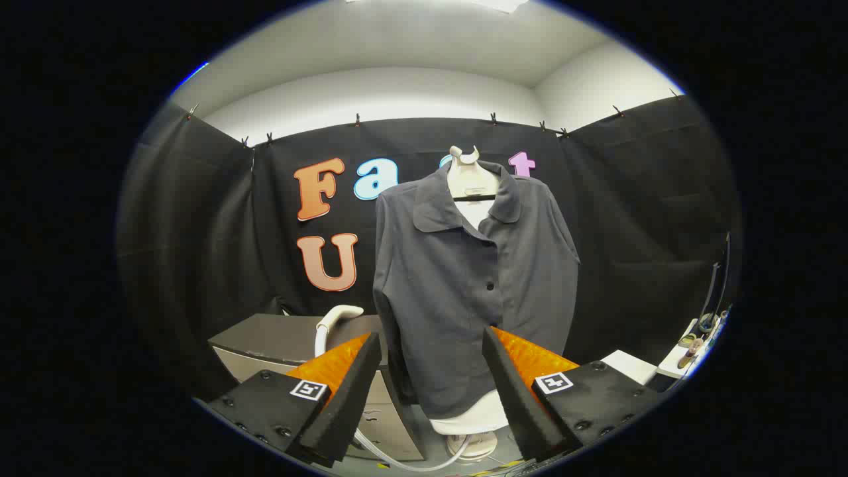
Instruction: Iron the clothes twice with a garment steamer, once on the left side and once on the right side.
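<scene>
A dark grey shirt [474, 291] hangs buttoned on a white mannequin torso [472, 173] ahead of the gripper [432, 348], whose fingers stand wide apart, holding nothing. The steamer's white handle [334, 319] rests on a cabinet [278, 344] beyond the left finger.

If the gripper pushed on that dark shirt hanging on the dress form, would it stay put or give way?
The shirt would probably give: it looks like soft cloth, draping with folds. Its sleeves hang loose, so they would likely swing. The open gripper touches nothing.
</scene>
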Available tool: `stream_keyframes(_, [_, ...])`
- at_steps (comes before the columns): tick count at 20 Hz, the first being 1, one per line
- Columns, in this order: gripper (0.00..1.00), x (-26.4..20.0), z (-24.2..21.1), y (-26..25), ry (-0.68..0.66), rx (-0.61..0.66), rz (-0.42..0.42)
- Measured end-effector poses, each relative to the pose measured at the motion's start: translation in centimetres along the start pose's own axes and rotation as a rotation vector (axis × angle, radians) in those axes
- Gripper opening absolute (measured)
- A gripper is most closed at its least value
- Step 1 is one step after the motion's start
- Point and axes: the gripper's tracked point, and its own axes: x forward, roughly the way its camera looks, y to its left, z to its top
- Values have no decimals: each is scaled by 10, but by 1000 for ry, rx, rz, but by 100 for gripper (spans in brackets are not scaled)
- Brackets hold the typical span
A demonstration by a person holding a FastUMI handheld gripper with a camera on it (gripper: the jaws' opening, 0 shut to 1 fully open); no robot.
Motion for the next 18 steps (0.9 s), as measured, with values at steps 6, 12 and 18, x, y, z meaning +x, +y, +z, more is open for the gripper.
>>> stream_keyframes(6, [98,0,11,7,-26,10,8])
stream_keyframes(12, [98,6,6,17,-20,9,19])
stream_keyframes(18, [98,11,8,26,-23,10,25])
